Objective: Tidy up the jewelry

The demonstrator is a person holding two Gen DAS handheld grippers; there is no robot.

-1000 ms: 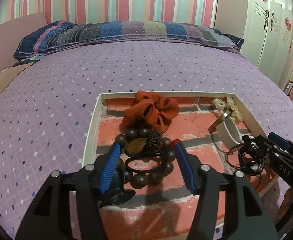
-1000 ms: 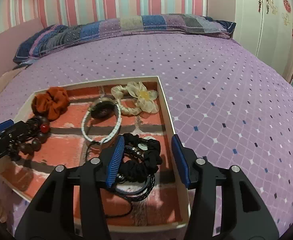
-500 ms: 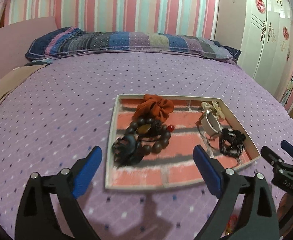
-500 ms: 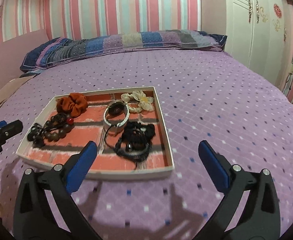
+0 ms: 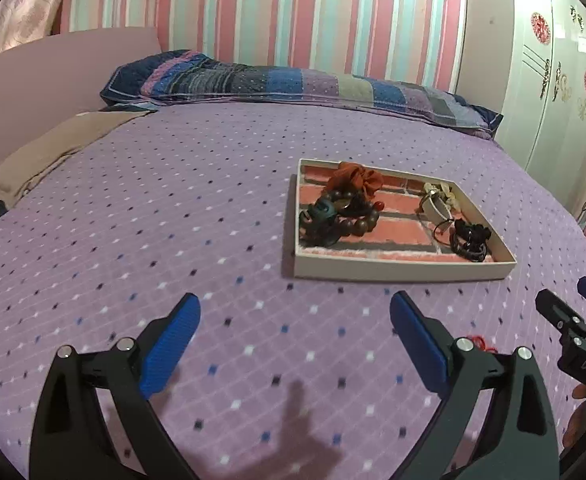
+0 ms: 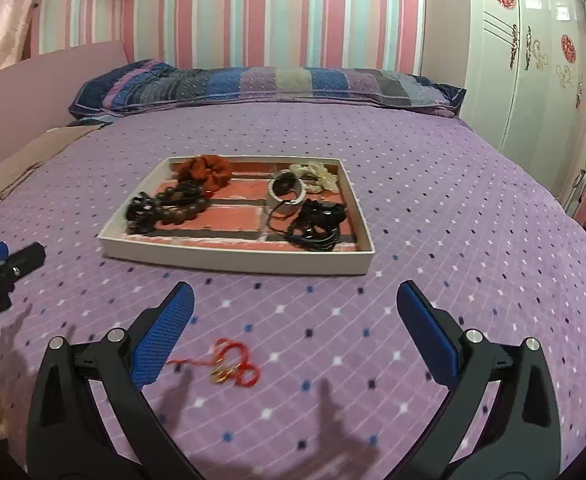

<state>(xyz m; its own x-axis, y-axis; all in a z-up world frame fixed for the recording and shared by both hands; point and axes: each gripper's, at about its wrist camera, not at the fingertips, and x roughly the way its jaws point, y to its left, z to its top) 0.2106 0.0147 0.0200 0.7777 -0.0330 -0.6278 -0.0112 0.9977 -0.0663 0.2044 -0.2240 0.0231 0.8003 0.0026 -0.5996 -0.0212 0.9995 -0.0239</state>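
A white-rimmed tray (image 6: 237, 258) (image 5: 401, 270) with a brick-pattern floor lies on the purple bedspread. It holds an orange scrunchie (image 6: 207, 170), a brown bead bracelet (image 6: 181, 206), a dark claw clip (image 6: 139, 214), a white bangle (image 6: 287, 194), a cream flower piece (image 6: 317, 174) and black hair ties (image 6: 317, 224). A red string bracelet with gold charms (image 6: 231, 364) lies on the bedspread in front of the tray, between my right gripper's fingers. My right gripper (image 6: 293, 320) is open and empty. My left gripper (image 5: 295, 332) is open and empty, well short of the tray.
A striped pillow (image 6: 261, 84) lies along the far edge of the bed. A white wardrobe (image 6: 533, 80) stands at the right. A beige cloth (image 5: 53, 148) lies at the left edge. The other gripper shows at each view's side (image 5: 573, 336) (image 6: 1, 272).
Both grippers have opened wide and pulled back from inside the tray to the bedspread in front of it. The red string bracelet has come into the right wrist view.
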